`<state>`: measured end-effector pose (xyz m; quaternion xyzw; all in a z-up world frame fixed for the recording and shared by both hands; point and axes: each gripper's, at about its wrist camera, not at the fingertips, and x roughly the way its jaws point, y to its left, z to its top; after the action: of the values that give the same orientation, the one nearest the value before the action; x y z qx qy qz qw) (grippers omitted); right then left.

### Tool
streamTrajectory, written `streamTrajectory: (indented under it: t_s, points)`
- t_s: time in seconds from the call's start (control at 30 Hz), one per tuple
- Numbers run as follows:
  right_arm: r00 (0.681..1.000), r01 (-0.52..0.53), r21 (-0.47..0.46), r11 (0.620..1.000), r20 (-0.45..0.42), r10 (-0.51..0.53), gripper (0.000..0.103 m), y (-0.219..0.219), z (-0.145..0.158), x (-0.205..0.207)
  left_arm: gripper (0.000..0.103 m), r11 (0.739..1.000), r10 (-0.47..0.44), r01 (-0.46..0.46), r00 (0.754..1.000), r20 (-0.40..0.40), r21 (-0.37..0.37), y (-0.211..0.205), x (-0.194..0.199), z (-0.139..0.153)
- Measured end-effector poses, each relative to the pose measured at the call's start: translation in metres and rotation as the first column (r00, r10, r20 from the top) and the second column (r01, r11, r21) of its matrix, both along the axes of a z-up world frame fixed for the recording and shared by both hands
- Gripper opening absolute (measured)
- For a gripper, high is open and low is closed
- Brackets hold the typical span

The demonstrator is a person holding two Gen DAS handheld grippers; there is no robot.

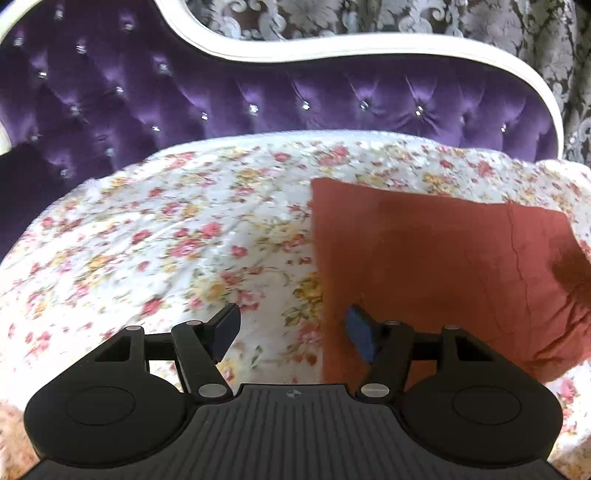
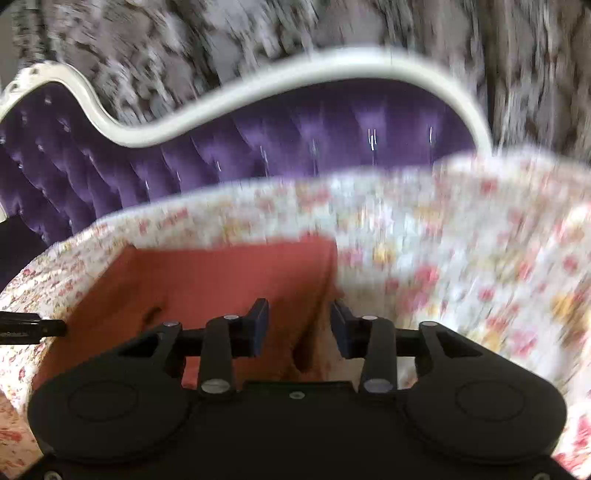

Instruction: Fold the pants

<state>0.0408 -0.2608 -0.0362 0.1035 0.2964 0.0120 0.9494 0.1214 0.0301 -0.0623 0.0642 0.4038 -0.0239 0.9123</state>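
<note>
The rust-red pants [image 1: 436, 266] lie folded flat on the floral bedspread [image 1: 166, 240], right of centre in the left wrist view. My left gripper [image 1: 291, 332] is open and empty, straddling the pants' left edge near their front corner. In the blurred right wrist view the pants [image 2: 221, 280] lie left of centre on the bedspread [image 2: 461, 258]. My right gripper [image 2: 299, 328] is open and empty over the pants' right edge. A tip of the left gripper [image 2: 33, 326] shows at the left edge.
A purple tufted headboard [image 1: 258, 96] with a white frame stands behind the bed, also in the right wrist view [image 2: 258, 147]. Patterned grey curtains [image 1: 480, 26] hang behind it. The bedspread drops away at the bed's edges.
</note>
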Motion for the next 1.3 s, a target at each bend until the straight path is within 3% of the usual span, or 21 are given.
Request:
streamTrajectory:
  t_s: [0.1, 0.23, 0.33, 0.5, 0.7, 0.97, 1.3]
  points:
    - [0.998, -0.056, -0.049, 0.997, 0.007, 0.057, 0.042, 0.026, -0.002, -0.008, 0.062, 1.000, -0.006, 0.005, 1.000, 0.013, 0.013, -0.008, -0.009, 0.001]
    - [0.993, -0.078, -0.169, 0.982, -0.096, 0.062, 0.041, 0.054, -0.033, -0.015, 0.063, 0.996, -0.027, 0.029, 0.999, -0.025, 0.085, -0.021, -0.019, -0.027]
    - [0.995, -0.082, -0.247, 0.966, -0.067, 0.067, 0.041, 0.065, -0.034, -0.029, 0.062, 0.997, -0.019, 0.019, 1.000, -0.004, 0.078, -0.019, -0.023, -0.026]
    - [0.997, -0.061, -0.124, 0.990, -0.053, 0.055, 0.041, 0.055, -0.011, -0.042, 0.060, 0.999, 0.014, -0.014, 1.000, 0.003, 0.046, -0.016, -0.037, -0.004]
    - [0.999, -0.027, -0.128, 0.991, -0.023, 0.024, 0.041, 0.062, 0.010, -0.064, 0.061, 0.995, 0.040, -0.041, 0.999, 0.012, 0.088, -0.025, -0.066, 0.010]
    - [1.000, -0.005, -0.102, 0.995, -0.010, 0.004, 0.051, 0.066, 0.022, -0.085, 0.061, 0.997, 0.045, -0.046, 0.999, 0.007, 0.059, -0.035, -0.102, 0.022]
    - [0.999, 0.042, -0.093, 0.995, 0.003, -0.041, 0.052, 0.064, 0.023, -0.097, 0.061, 1.000, 0.003, -0.003, 1.000, 0.022, 0.020, -0.051, -0.120, 0.027]
